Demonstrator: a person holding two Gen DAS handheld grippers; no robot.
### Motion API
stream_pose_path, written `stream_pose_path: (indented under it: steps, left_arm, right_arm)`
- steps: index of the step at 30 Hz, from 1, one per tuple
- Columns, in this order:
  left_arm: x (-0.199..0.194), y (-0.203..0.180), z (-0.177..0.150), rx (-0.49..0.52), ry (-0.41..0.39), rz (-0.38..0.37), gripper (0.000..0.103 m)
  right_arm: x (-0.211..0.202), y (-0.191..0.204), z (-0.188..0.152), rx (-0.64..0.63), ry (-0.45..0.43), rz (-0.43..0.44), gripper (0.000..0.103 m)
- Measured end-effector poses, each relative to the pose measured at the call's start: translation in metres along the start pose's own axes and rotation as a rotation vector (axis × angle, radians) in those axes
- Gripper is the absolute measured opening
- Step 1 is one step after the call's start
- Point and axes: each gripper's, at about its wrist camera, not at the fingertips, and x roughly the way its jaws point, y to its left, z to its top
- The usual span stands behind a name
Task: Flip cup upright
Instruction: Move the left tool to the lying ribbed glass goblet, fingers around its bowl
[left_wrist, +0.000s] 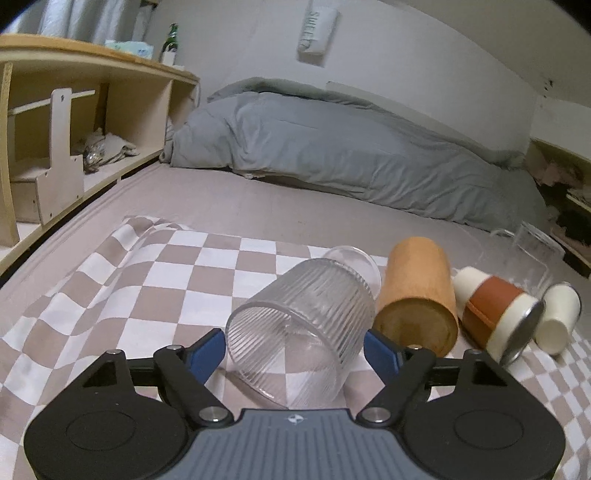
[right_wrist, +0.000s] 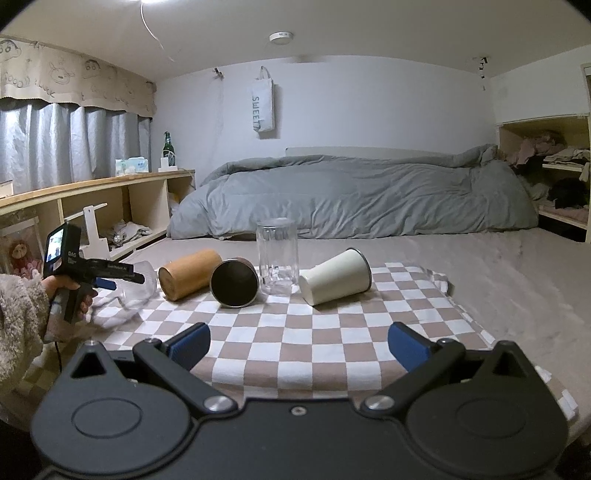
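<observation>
A ribbed clear glass cup (left_wrist: 303, 328) lies on its side on the checkered cloth (left_wrist: 177, 280), mouth toward the camera. My left gripper (left_wrist: 294, 350) has its blue pads on both sides of the cup and is shut on it. In the right wrist view the same cup (right_wrist: 138, 286) shows at the far left in the left gripper (right_wrist: 109, 282). My right gripper (right_wrist: 298, 345) is open and empty above the cloth's (right_wrist: 288, 343) near part.
On the cloth lie a wooden cup (right_wrist: 190, 273), a brown and cream cup (right_wrist: 236, 282) and a white cup (right_wrist: 336, 280), all on their sides. A tall clear glass (right_wrist: 277, 254) stands upright. A grey duvet (right_wrist: 351, 195) lies behind, wooden shelves (right_wrist: 110, 206) on the left.
</observation>
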Motion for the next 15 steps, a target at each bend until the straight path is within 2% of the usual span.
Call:
stream_pose_path:
  steps: [8,15]
  left_arm:
    - [-0.002,-0.01,-0.002,0.069,-0.004,0.03,0.08]
    - [-0.013,-0.031,-0.008,0.168,0.021,0.099,0.075]
  right_arm:
    - [0.0,0.0,-0.001,-0.008,0.005,-0.003,0.103]
    - [0.0,-0.002,0.0,0.0,0.0,-0.006,0.103]
